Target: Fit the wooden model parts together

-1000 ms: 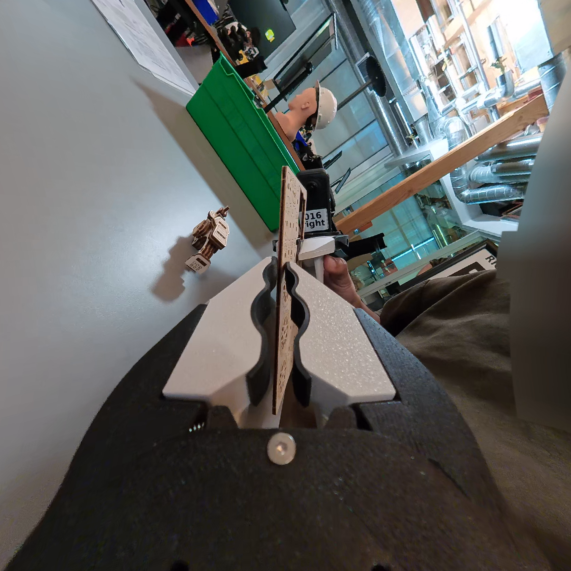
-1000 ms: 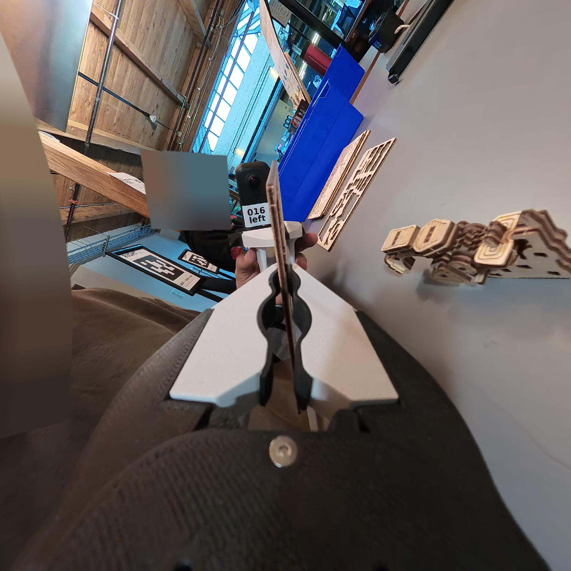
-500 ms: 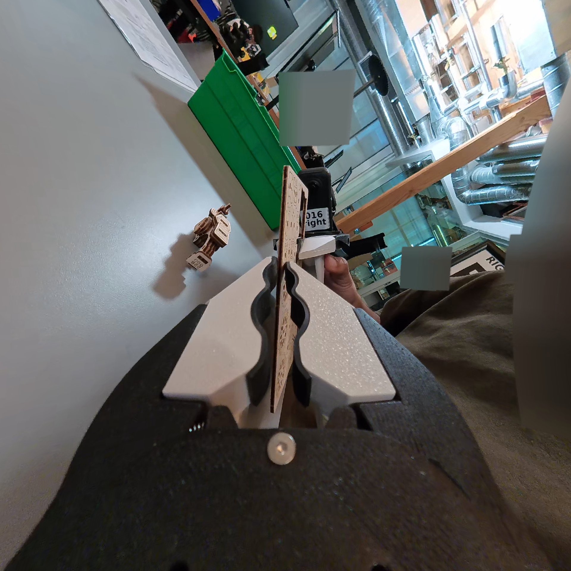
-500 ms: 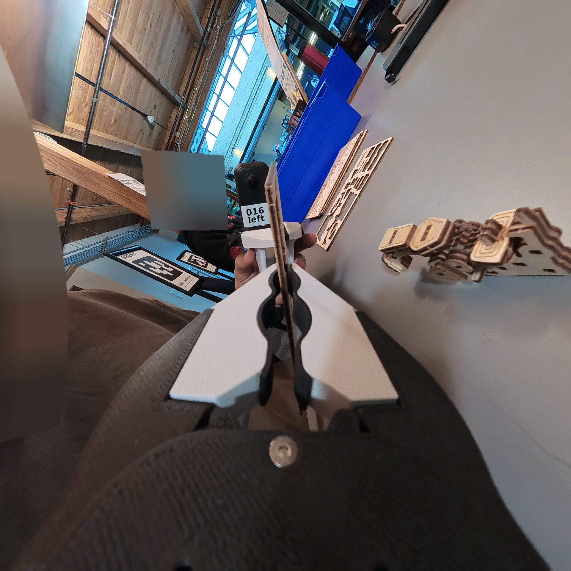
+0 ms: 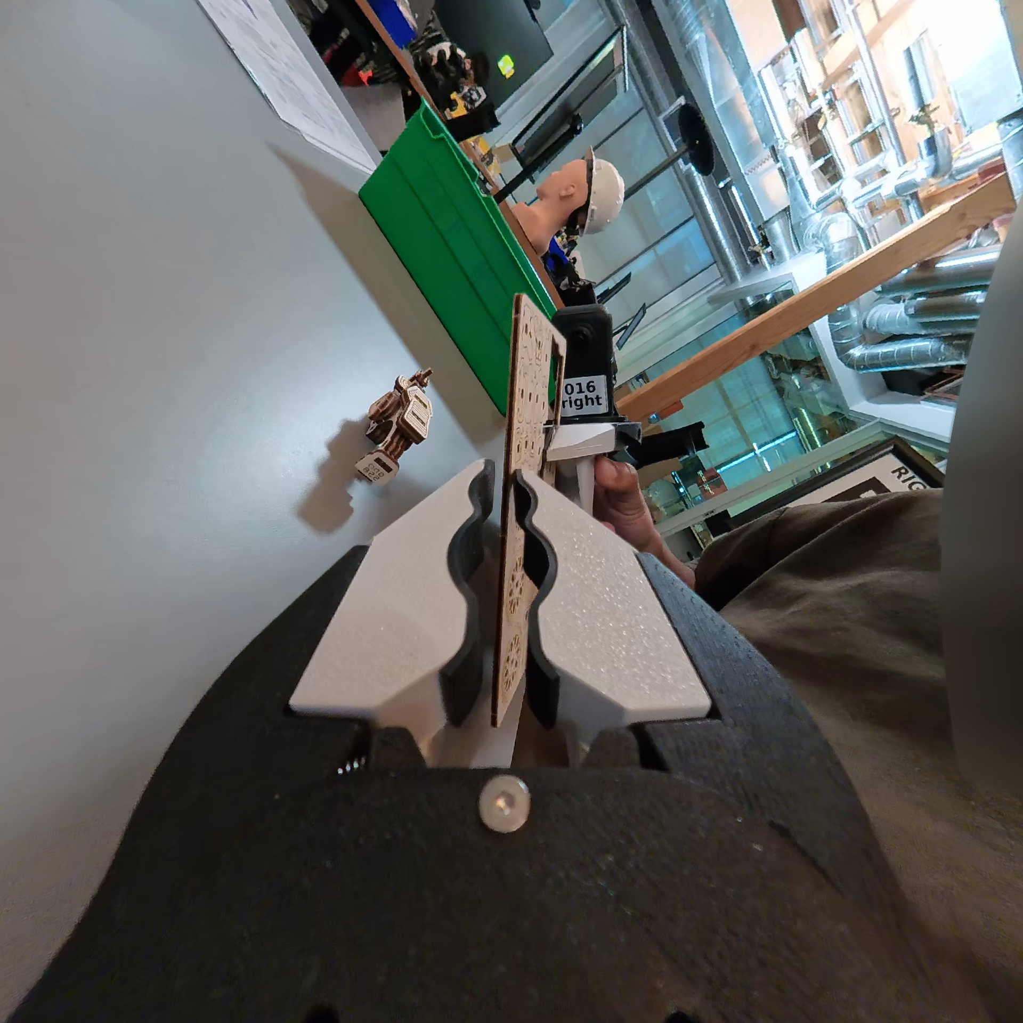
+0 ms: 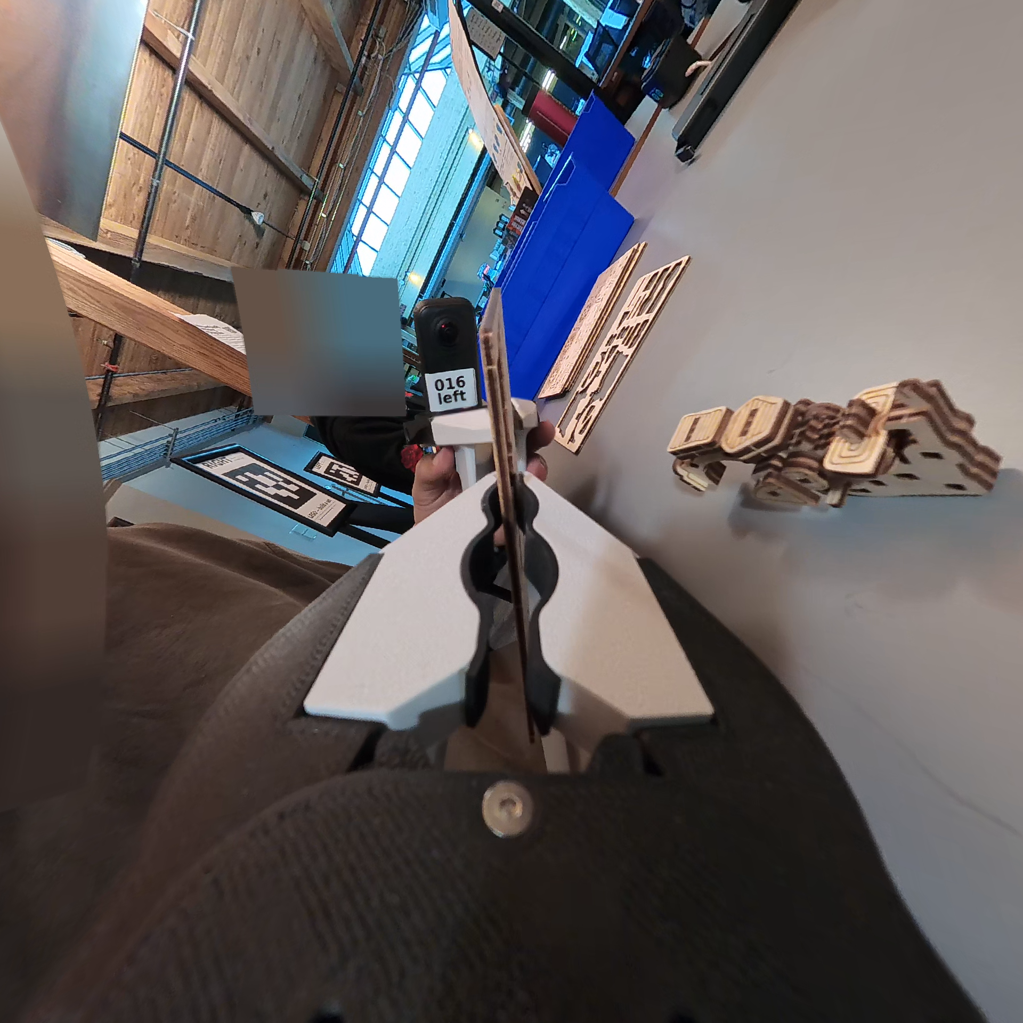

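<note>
A thin laser-cut wooden parts sheet (image 5: 531, 387) stands on edge, held in the air between both grippers; it also shows edge-on in the right wrist view (image 6: 495, 387). My left gripper (image 5: 505, 470) is shut on one end of it. My right gripper (image 6: 506, 481) is shut on the opposite end and faces the left one. Each gripper shows in the other's view, the right gripper (image 5: 581, 443) and the left gripper (image 6: 476, 432). A partly built wooden model (image 5: 401, 426) stands on the grey table (image 5: 166, 332), apart from both grippers; it appears larger in the right wrist view (image 6: 830, 443).
A green crate (image 5: 443, 249) and a paper sheet (image 5: 288, 72) lie at one far end of the table. A blue crate (image 6: 564, 249) and two more wooden parts sheets (image 6: 625, 354) lie at the other end. The person's brown clothing (image 5: 830, 609) is close behind the grippers. Across from one pair of fingers to the other is roughly 5 centimetres.
Almost nothing: both grippers keep their hold on the sheet, and the views have shifted only slightly.
</note>
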Motion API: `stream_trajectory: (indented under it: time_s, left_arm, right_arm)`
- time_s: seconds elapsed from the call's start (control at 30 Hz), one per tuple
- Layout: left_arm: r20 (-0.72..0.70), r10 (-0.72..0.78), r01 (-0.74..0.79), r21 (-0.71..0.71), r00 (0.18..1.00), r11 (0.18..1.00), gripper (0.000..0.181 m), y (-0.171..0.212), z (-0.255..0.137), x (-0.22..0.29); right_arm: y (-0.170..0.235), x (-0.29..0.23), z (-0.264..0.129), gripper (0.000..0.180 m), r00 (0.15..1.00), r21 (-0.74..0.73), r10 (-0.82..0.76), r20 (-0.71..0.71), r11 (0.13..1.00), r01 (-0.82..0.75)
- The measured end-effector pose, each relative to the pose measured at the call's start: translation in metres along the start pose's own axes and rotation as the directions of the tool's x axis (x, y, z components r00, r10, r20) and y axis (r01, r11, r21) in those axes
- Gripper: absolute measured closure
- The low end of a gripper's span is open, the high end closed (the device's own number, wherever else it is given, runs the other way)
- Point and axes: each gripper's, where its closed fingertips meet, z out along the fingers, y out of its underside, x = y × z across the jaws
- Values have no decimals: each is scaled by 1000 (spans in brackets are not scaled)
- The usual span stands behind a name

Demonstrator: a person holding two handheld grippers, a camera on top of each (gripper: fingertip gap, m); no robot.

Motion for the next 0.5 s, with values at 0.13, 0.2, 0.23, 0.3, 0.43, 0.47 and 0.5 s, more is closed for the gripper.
stream_trajectory:
  time_s: [0.13, 0.2, 0.23, 0.3, 0.43, 0.47, 0.5]
  left_arm:
    - [-4, 6, -6, -37, 1000, 999, 170, 7, 4, 1]
    - [-6, 7, -7, -54, 1000, 998, 169, 10, 5, 2]
    - [-9, 5, -6, -61, 1000, 998, 171, 11, 6, 2]
    - [-18, 1, -3, -69, 1000, 998, 175, 13, 7, 4]
    - [-29, -17, 15, -66, 999, 998, 177, 13, 7, 5]
    - [-36, -34, 31, -61, 999, 998, 177, 12, 7, 5]
    - [-46, -55, 52, -55, 997, 997, 177, 11, 7, 5]
  right_arm:
    - [0, -1, 0, 178, 1000, 2, 0, 4, 1000, 0]
    - [0, -1, 0, 178, 1000, 1, 0, 4, 1000, 0]
    - [0, -1, 0, 178, 1000, 1, -1, 4, 1000, 1]
    - [0, -1, 0, 178, 1000, 0, -2, 5, 1000, 2]
    - [0, -1, -1, 178, 1000, 5, 4, 9, 1000, -4]
    - [-1, -2, -1, 177, 1000, 8, 8, 13, 1000, -8]
    - [-1, -2, -1, 177, 1000, 11, 13, 19, 1000, -13]
